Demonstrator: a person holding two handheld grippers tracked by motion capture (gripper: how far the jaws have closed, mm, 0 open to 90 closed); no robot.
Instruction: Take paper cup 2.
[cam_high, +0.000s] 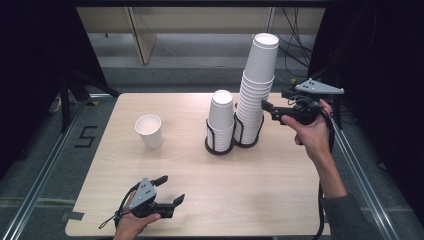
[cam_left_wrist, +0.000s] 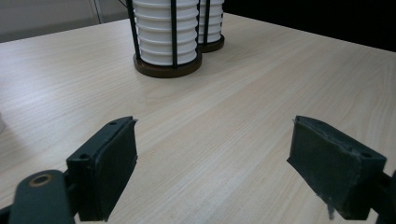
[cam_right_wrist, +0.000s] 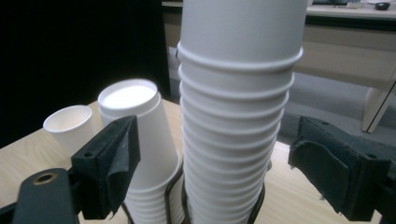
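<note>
Pale wood-grain tabletop (cam_high: 260, 185) carries everything, and on its far right side stands the tall stack of white paper cups (cam_high: 256, 90), upside down in a black wire holder, its long axis upright with a slight lean at the top. Just beside it on the left, in a matching holder, stands the shorter stack of white paper cups (cam_high: 221, 117). Well apart to the left sits a single white paper cup (cam_high: 149, 131), mouth up. The right gripper (cam_high: 272, 111) is much the nearer one: its jaws stand wide, level with the tall stack's lower half and just to the stack's right, so the stack lies straight ahead between them in the right gripper view. The left gripper (cam_high: 170, 189), also spread wide and holding nothing, hovers low at the near edge, far from the cups
</note>
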